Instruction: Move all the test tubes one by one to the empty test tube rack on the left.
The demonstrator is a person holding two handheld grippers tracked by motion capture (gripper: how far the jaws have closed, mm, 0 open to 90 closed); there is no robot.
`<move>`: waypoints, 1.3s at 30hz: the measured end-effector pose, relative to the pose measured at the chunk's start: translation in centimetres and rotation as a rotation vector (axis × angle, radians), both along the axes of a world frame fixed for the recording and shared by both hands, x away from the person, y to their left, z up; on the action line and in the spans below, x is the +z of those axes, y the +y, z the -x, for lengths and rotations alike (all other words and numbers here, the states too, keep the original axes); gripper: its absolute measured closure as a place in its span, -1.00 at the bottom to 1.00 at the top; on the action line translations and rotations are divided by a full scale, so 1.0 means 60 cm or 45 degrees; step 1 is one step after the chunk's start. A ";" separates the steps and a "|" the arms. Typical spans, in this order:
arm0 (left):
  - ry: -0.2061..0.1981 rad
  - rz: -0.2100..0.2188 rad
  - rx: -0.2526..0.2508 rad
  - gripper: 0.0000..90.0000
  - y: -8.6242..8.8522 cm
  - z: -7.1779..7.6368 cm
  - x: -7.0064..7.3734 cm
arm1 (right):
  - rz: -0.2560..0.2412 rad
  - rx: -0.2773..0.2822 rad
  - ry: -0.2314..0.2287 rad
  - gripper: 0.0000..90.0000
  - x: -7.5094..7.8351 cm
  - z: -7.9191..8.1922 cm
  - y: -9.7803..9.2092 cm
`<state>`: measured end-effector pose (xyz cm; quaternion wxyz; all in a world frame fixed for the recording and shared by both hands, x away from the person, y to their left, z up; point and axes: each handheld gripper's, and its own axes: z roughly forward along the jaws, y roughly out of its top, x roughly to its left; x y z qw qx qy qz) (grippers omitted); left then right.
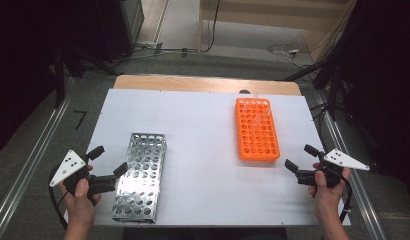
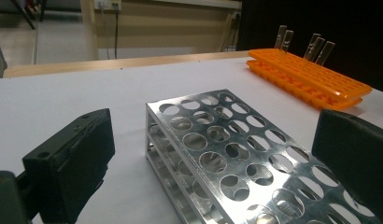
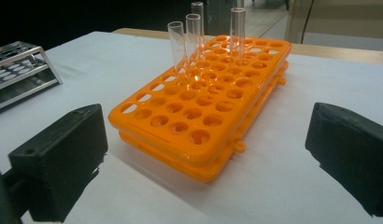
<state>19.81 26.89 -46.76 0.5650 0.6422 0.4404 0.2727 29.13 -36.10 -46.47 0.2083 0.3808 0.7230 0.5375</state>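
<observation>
Two claws, both wide open and empty, flank the desk: left claw at the steel rack's 9 o'clock side, right claw at 4 o'clock of the orange rack. Glass tubes stand at that rack's far end. Judged step: approach before the first pick. Next, the right claw must reach over the rack's empty holes to one tube; open desk lies between the racks.

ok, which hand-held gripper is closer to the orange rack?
Right. The right hand-held gripper sits just off the near right corner of the orange rack, jaws open. The left hand-held gripper is across the table, beside the metal rack.
</observation>
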 end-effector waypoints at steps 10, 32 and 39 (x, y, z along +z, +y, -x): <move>-0.014 0.002 -0.015 -1.00 -0.012 0.004 0.019 | -0.023 -0.004 0.048 -0.94 0.024 -0.014 0.018; -0.014 0.014 -0.094 -1.00 -0.039 0.003 0.042 | 0.066 0.084 0.180 -0.05 0.029 -0.106 0.120; -0.024 -0.011 -0.133 -1.00 -0.057 0.007 0.059 | 0.123 0.078 0.211 0.23 0.018 -0.134 0.145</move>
